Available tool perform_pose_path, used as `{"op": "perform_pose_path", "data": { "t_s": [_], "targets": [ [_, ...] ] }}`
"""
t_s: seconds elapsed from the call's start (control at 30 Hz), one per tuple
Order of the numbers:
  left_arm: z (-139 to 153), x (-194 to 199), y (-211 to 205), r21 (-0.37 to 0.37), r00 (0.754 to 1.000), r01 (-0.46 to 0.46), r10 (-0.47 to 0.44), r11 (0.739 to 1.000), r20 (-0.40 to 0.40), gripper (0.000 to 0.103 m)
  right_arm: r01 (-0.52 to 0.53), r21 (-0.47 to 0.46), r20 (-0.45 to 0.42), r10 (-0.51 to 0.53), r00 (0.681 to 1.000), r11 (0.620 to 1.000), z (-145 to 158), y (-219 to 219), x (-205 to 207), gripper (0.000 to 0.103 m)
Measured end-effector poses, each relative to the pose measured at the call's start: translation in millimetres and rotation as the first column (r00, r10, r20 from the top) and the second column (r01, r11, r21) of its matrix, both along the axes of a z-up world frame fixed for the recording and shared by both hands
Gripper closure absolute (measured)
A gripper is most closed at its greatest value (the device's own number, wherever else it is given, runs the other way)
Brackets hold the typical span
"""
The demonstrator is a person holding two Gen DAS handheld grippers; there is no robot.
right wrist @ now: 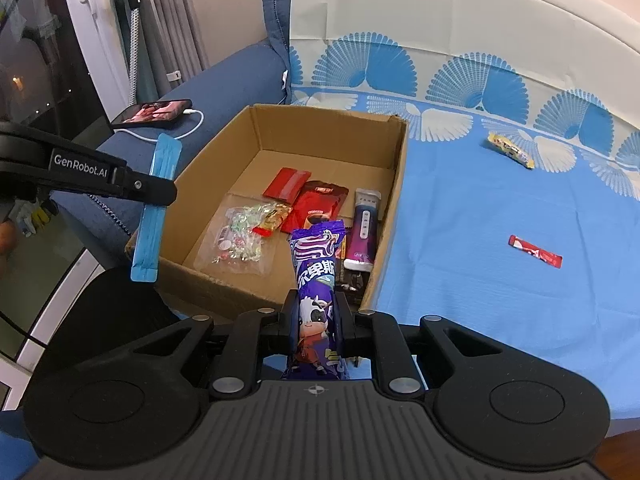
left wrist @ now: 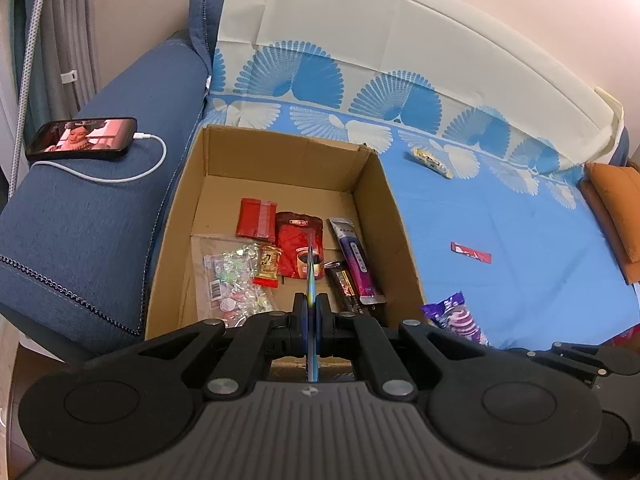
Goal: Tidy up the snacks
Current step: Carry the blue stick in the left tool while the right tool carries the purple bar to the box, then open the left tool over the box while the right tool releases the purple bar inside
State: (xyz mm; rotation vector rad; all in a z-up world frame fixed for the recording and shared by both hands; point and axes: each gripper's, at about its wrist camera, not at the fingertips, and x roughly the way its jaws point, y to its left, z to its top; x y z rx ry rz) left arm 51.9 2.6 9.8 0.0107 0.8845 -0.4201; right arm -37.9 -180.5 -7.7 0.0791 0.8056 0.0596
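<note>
Right wrist: purple cow-print snack (right wrist: 314,300) clamped upright in right gripper (right wrist: 315,312).

One box (right wrist: 224,284), ten snack packets (right wrist: 316,280).

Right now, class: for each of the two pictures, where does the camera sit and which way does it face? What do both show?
Left wrist: on the left gripper, facing forward and down into the box; own fingers pinch a blue sachet edge-on.
Right wrist: on the right gripper, facing the box from its near right corner; own fingers hold a purple pack, and the left gripper shows at left with the sachet.
Shared: box, phone, blue sheet.
</note>
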Motion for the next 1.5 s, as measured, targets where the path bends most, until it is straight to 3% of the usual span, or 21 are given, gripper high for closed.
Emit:
{"op": "perform_pose_path", "data": {
  "t_s": [0.53, 1.5],
  "targets": [
    [-6, 27, 3, -0.003, 1.000, -0.023, 0.023, 1.000, -0.021, 0.100, -0.017, -0.004, 0.026, 0.017, 1.000, 1.000, 9, 3, 31, 0.085],
    [-39, 103, -10, 0.025, 0.996, -0.034, 0.036, 0.999, -0.086, 0.100, -0.054, 0.048, -0.068, 0.057, 0.996, 0.997, -23, 11, 109, 0.085]
  ]
}}
